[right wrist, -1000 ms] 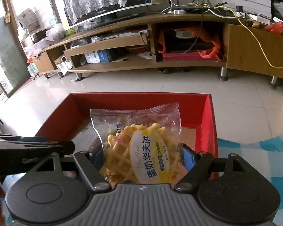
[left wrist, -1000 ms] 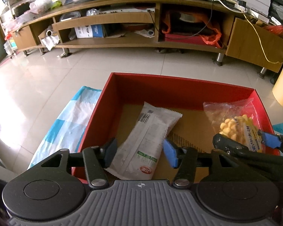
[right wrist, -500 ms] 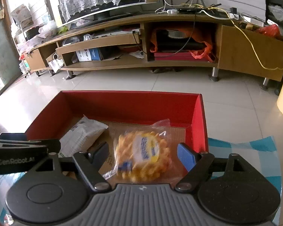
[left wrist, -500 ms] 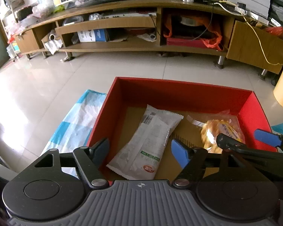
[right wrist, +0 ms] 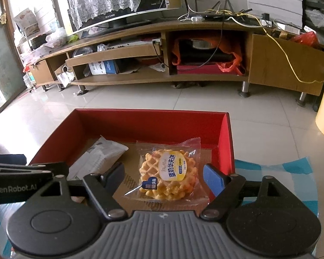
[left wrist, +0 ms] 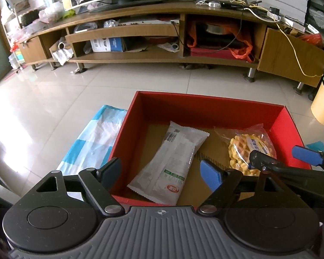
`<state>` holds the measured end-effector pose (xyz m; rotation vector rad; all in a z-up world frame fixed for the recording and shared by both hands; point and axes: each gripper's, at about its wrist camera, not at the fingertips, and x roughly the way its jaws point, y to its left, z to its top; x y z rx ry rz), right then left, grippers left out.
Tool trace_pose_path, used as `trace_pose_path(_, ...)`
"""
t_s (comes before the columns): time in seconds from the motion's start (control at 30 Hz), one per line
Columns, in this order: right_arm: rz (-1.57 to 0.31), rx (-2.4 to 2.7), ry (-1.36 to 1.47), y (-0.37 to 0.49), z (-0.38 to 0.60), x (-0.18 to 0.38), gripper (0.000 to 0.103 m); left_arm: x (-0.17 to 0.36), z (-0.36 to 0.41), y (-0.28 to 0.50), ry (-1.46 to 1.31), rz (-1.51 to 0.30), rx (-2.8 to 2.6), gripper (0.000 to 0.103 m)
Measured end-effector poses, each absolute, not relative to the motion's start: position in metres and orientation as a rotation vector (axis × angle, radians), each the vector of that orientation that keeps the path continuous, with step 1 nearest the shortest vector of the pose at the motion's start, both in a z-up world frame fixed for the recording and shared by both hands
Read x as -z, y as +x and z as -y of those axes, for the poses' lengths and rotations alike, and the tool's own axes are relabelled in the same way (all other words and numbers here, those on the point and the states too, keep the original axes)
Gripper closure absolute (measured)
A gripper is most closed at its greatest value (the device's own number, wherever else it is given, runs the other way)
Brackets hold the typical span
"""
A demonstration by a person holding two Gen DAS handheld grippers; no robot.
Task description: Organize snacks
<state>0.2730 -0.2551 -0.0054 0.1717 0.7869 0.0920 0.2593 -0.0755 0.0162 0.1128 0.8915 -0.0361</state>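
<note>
The right gripper [right wrist: 164, 176] is held spread apart and empty above the red box [right wrist: 225, 142]; the left gripper [left wrist: 162, 170] is likewise parted. A clear-wrapped waffle packet [right wrist: 169, 176] is laid flat on the cardboard floor, beside a long white crinkled packet [left wrist: 168, 164]. A blue-checked cloth [left wrist: 92, 142] is spread underneath.

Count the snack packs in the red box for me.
2: a white pack lying on the left of the box floor, and a waffle pack lying on the right. Nothing seems hidden beneath them.
</note>
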Motion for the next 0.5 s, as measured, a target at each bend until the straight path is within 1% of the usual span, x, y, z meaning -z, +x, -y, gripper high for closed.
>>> trace_pose_path(0.5,-0.763,-0.117,0.155,0.241,0.253,-0.009,0.023,-0.026,0.070,0.227,0.104,-0.888,0.059,0.015)
